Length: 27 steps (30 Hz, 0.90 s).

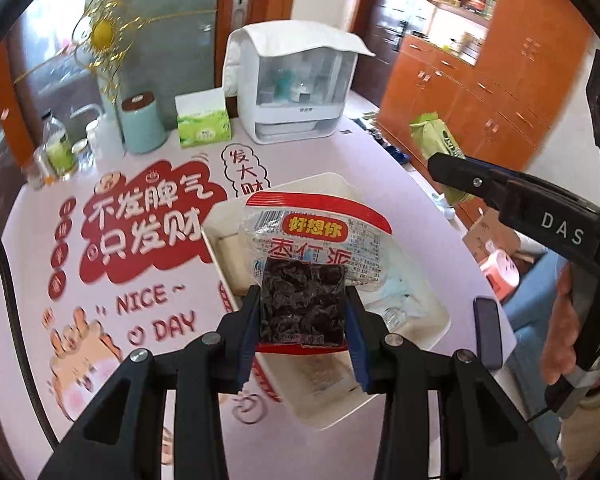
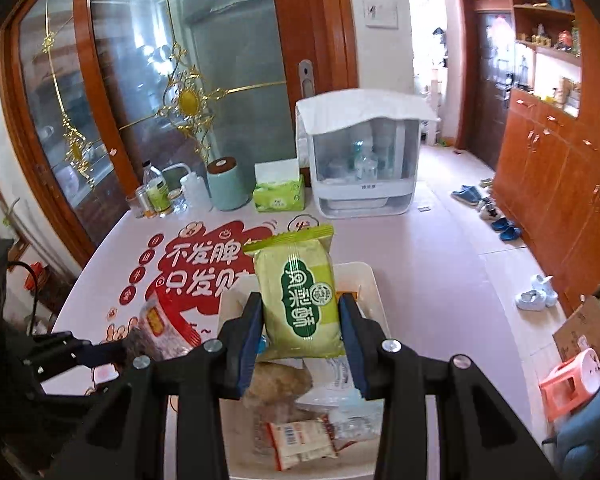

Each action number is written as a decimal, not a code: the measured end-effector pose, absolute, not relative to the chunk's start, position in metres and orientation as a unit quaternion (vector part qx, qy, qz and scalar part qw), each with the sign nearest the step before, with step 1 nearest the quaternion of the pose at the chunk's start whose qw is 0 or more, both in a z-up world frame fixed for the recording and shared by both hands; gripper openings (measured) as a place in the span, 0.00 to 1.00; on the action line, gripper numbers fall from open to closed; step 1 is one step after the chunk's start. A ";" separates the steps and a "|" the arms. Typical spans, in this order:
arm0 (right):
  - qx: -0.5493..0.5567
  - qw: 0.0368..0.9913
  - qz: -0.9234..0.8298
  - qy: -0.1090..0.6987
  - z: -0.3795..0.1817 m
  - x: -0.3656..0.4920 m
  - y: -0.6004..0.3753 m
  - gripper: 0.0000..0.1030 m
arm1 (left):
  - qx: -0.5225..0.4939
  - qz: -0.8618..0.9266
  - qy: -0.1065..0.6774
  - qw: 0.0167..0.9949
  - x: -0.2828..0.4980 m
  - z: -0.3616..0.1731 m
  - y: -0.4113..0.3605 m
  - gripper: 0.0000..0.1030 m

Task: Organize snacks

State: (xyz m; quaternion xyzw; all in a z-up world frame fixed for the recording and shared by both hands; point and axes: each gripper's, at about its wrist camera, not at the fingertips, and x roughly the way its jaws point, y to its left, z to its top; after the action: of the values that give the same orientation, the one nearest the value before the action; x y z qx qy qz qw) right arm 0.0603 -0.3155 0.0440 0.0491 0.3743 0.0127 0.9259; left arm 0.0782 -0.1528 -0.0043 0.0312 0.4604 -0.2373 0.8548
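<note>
Above the white rectangular plastic tray (image 1: 428, 344) on the pink printed surface (image 1: 148, 248), both tongs are clamped on snack packets.

Left tongs (image 1: 303, 312) pinch the dark lower end of a red-and-clear packet of dark dried fruit (image 1: 316, 248); its long axis runs straight away from the camera, red-banded top farthest. Right tongs (image 2: 303, 320) squeeze the sides of a green pillow-shaped pastry packet (image 2: 300, 292), lengthwise along the fingers, crimped end pointing away. More wrapped snacks (image 2: 300, 440) lie in the tray below.
</note>
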 end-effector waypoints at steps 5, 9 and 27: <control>0.043 0.919 0.037 0.391 0.034 0.081 -0.337 0.37 | 0.028 -0.194 0.483 0.854 0.081 -0.022 -0.174 0.37; 0.034 0.914 0.052 0.401 0.026 0.105 -0.339 0.37 | 0.025 -0.171 0.503 0.847 0.085 -0.039 -0.179 0.37; -0.006 0.893 0.061 0.446 -0.021 0.164 -0.316 0.50 | 0.015 -0.095 0.512 0.853 0.099 -0.069 -0.179 0.86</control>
State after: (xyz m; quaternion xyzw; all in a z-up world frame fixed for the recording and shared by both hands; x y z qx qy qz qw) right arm 0.1638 -0.3155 -0.0211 -0.0059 0.4456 0.0609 0.8932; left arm 0.0995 -0.1786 -0.0693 0.0145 0.5124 -0.0951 0.8533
